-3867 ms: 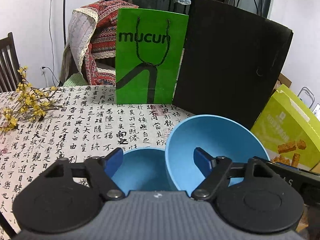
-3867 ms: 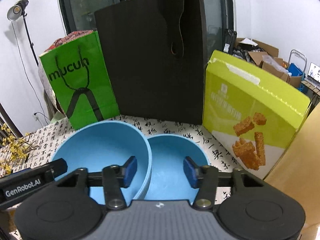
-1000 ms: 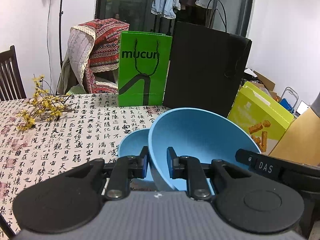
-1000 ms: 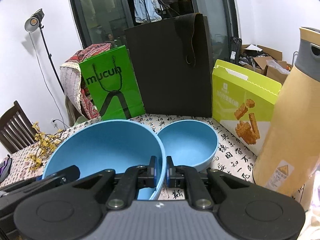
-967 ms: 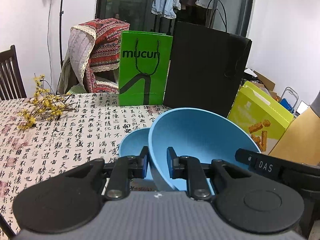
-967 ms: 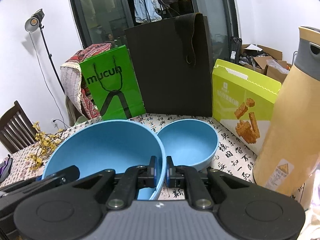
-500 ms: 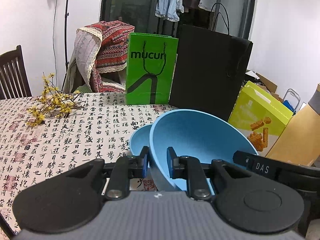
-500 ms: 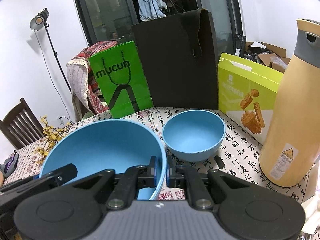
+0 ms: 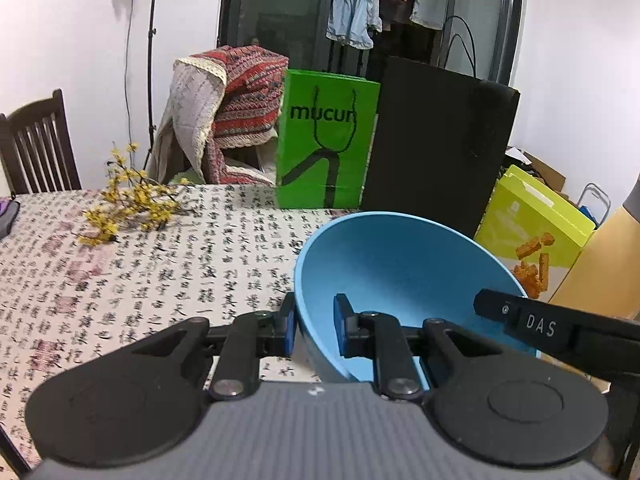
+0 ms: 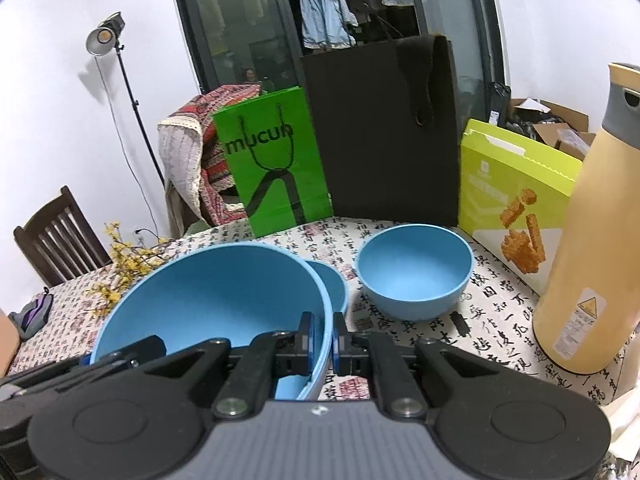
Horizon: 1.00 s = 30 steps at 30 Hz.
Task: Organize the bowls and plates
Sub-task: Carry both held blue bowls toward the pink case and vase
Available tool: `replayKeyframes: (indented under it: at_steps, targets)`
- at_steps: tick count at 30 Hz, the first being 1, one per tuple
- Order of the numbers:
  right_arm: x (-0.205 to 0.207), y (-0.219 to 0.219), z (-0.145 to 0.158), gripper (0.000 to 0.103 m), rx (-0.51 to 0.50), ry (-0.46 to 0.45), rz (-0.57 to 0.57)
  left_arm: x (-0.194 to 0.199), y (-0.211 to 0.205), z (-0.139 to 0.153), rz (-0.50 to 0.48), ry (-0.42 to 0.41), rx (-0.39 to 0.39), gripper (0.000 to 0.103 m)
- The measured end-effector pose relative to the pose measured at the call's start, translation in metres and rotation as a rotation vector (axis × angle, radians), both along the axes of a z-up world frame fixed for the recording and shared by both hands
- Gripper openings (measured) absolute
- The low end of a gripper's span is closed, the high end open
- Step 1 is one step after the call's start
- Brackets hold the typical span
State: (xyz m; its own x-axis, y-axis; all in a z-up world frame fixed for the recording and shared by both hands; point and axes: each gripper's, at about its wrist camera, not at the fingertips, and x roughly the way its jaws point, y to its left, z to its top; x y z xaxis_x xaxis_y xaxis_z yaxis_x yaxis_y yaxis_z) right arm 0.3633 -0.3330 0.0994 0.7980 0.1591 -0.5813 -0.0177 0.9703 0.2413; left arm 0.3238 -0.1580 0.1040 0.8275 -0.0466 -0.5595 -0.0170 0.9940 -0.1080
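jaws both clamped on large blue bowl (image 10: 208, 300) rim, left gripper (image 9: 314, 326) and right gripper (image 10: 322, 338) on opposite sides | bowl lifted, tilted over bench (image 9: 120, 280) | risk: uneven pull twists rim loose, drops onto small bowl (image 10: 414, 276)

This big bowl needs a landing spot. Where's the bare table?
Free: the tablecloth left of the big bowl, below the yellow twigs. Crowded: the right side, with the medium bowl, small bowl, snack box and flask.
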Motion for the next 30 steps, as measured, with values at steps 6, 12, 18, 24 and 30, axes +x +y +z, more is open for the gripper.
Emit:
replayKeyframes:
  at_steps: [6,12,18,24,30]
  targets:
    - [-0.004,0.017,0.002,0.008,0.006,-0.006,0.03,-0.011,0.017,0.004,0.038,-0.024,0.016,0.019]
    - [-0.009,0.041,0.003,0.009,-0.004,-0.019,0.073,-0.021,0.036,0.007,0.088,-0.038,0.038,0.019]
    - [-0.012,0.064,0.004,0.009,-0.004,-0.026,0.114,-0.031,0.055,0.007,0.126,-0.042,0.047,0.019]
    - [-0.014,0.084,0.005,0.009,0.002,-0.027,0.152,-0.043,0.073,0.008,0.166,-0.046,0.048,0.019]
    - [-0.018,0.104,0.004,0.009,0.009,-0.026,0.193,-0.055,0.091,0.009,0.203,-0.047,0.051,0.019]
